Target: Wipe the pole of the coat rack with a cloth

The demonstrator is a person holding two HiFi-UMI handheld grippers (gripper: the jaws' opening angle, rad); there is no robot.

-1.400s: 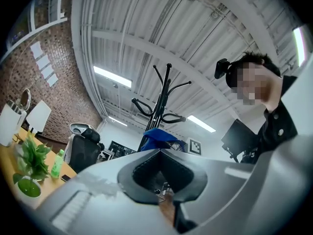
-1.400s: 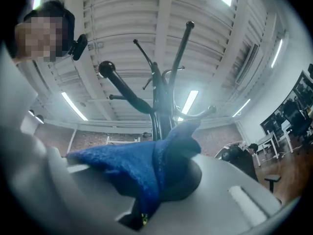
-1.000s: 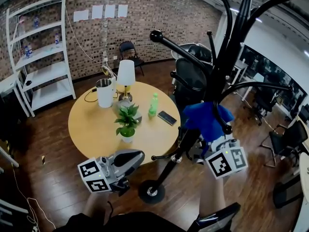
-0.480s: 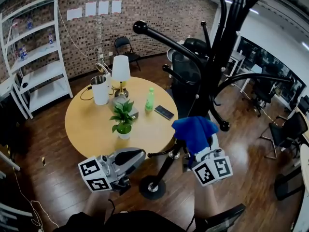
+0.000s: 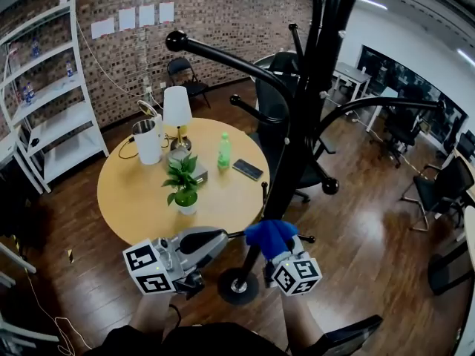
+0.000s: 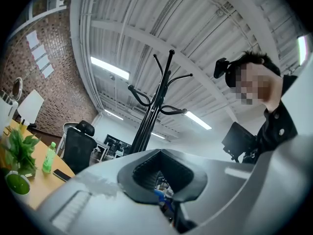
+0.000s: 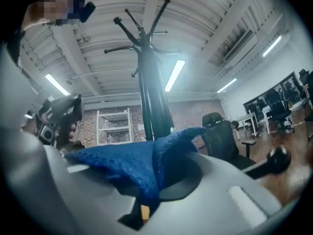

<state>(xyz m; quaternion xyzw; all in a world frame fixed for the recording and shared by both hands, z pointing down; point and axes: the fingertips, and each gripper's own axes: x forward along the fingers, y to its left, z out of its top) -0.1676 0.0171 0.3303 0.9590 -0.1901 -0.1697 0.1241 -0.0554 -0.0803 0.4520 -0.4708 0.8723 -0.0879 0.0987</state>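
The right gripper's jaws pinch a blue cloth bunched over them, apparently touching the coat rack pole ahead. The left gripper's jaws are pressed together, empty.

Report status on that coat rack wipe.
Right gripper shut on blue cloth, low on the pole, just above the base. Left gripper shut, empty, left of the pole. Short pegs stick out beside the cloth; table close behind.
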